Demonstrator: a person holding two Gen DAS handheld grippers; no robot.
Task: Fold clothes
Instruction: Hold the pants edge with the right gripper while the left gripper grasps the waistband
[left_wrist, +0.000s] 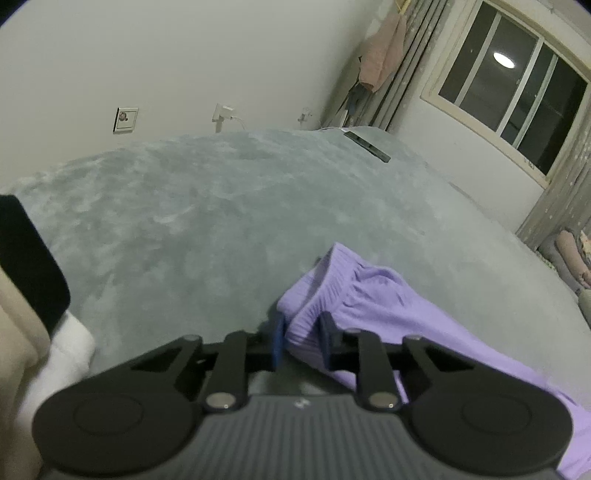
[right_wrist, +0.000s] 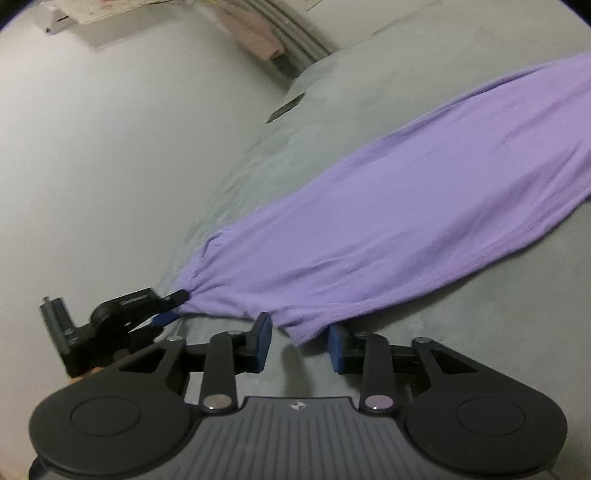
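1. Left gripper (left_wrist: 301, 332): pinches the ribbed waistband of the purple garment (left_wrist: 369, 299), blue pads pressed on the band from either side, with the cloth filling the narrow gap between them.
2. Seen again from the right wrist view, low on the left: closes on a gathered end of the fabric, whose folds fan out from that point.
3. Right gripper (right_wrist: 300, 341): stands parted, a clear gap between its blue pads. Frames a loose lower corner of the garment, which hangs into that gap. Shows no squeeze on the cloth; the left pad sits clear of it, the right pad just beside its edge.
4. Purple garment: lies stretched out long across the grey plush bed cover (left_wrist: 184, 221), running from the two grippers away towards the upper right of the right wrist view. Lies mostly smooth along its length, bunched only at the pinched end.
5. On the far part of the bed cover: a dark flat object (left_wrist: 367, 146), well apart from the garment, too small to identify.
6. Beyond the bed: a pale wall with a wall socket (left_wrist: 125, 119), a dark window (left_wrist: 517, 85) flanked by curtains, and a pink towel (left_wrist: 380, 59) hanging near the corner.
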